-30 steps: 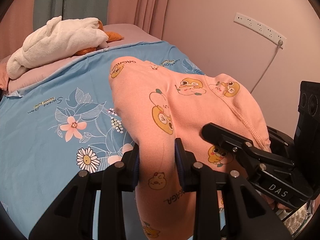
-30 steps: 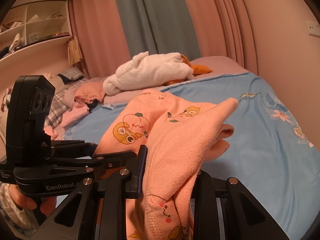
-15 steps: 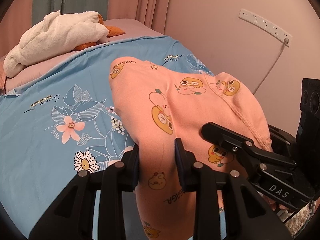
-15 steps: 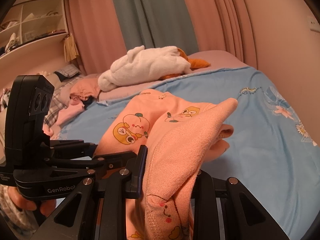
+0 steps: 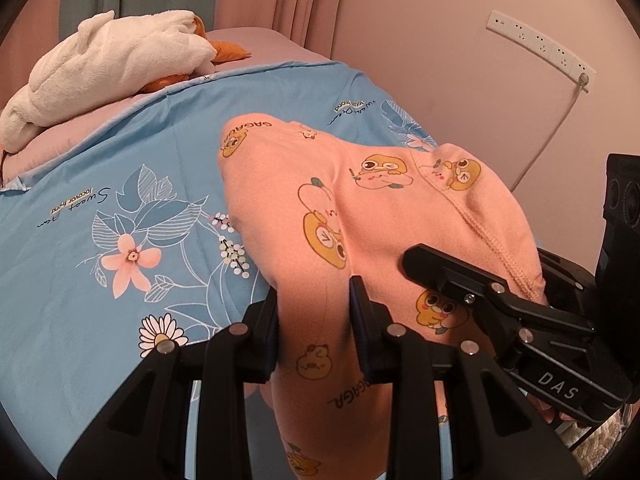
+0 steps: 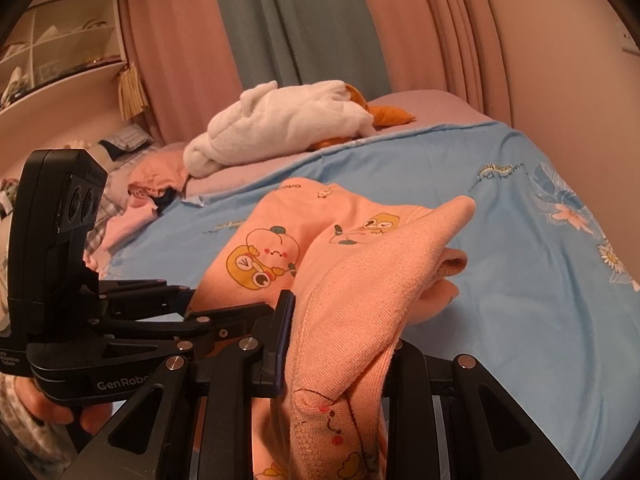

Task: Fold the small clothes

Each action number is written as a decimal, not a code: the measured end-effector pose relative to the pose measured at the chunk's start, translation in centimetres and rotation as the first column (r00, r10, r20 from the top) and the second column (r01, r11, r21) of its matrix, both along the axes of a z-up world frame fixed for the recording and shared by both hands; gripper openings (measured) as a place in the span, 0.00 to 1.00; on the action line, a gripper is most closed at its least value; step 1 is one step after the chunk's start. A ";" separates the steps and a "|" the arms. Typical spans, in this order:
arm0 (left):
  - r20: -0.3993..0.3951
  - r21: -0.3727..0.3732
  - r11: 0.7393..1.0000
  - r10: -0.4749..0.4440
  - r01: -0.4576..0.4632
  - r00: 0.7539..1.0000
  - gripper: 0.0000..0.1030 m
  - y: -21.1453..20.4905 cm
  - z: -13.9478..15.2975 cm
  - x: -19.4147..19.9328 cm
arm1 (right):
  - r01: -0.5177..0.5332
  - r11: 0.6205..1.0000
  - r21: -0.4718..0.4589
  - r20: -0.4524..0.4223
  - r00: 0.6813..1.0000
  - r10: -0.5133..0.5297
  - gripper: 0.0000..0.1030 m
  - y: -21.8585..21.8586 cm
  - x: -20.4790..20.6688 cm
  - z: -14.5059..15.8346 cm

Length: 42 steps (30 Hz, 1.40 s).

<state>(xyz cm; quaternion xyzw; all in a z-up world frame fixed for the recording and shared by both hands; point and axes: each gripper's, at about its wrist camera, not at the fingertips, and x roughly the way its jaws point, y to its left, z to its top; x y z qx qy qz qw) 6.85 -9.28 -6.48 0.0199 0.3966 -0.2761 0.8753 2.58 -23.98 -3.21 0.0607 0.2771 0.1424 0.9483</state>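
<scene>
Peach knit, soft and cartoon-printed: we see the small garment [image 5: 360, 216] pinched by both jaws, left gripper [image 5: 314, 332] and right gripper [image 6: 340, 340] each closed on a bunched fold, its far end draping onto the blue floral bedsheet [image 5: 100, 184]. Beyond lies a fluffy white towel [image 6: 280, 120]. Only the right view shows shelves [image 6: 52, 52]; only the left, a power strip [image 5: 540, 40].

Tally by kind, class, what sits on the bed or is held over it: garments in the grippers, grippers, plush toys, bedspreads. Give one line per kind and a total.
Peach cartoon-print garment: 1
Grippers, left gripper and right gripper: 2
White plush toy: 1
Blue floral bedspread: 1
Total: 5
</scene>
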 end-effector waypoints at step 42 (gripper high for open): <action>-0.204 -0.004 0.998 -0.058 0.058 0.977 0.31 -5.0 -7.2 7.6 | 0.114 0.993 0.034 -0.196 0.975 -0.105 0.27 -5.0 6.3 -5.5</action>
